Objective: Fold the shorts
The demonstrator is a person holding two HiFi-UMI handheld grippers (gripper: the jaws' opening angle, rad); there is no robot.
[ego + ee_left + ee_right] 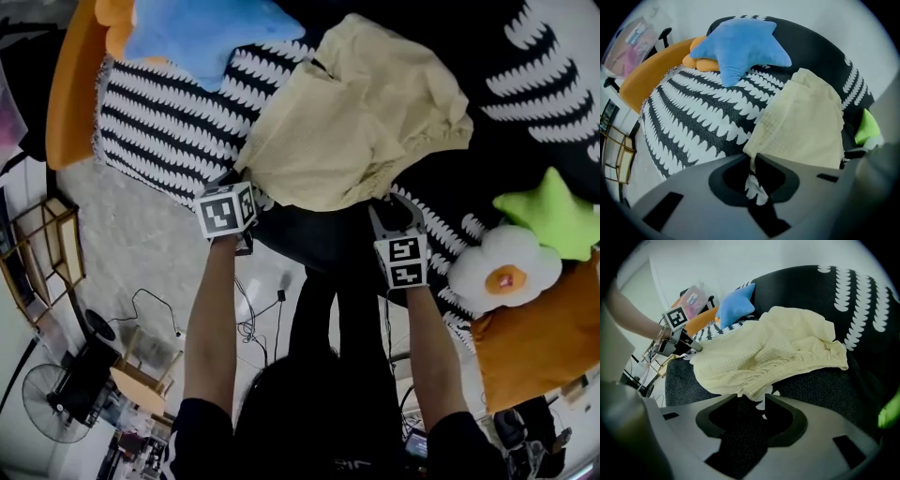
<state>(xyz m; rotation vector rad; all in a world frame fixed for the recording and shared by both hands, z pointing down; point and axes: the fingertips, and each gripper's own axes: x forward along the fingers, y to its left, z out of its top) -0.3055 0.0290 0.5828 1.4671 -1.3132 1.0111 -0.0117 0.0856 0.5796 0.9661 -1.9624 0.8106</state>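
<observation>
Pale yellow shorts (356, 112) lie crumpled on a black and white patterned cover (169, 122). My left gripper (242, 183) is at their near left corner. In the left gripper view its jaws (752, 161) stand almost together, with a thin strip of the shorts (806, 126) pinched between them. My right gripper (389, 199) is at the near right edge. In the right gripper view its jaws (752, 397) stand apart, and the gathered edge of the shorts (768, 357) lies at their tips without being pressed. The left gripper (696, 348) also shows there, at the shorts' far corner.
A blue star cushion (206, 37) and an orange cushion (75, 84) lie at the far left. A green star (553, 216), a white flower cushion (506, 267) and another orange cushion (544, 347) sit at the right. Below are the floor, cables and a fan (56, 403).
</observation>
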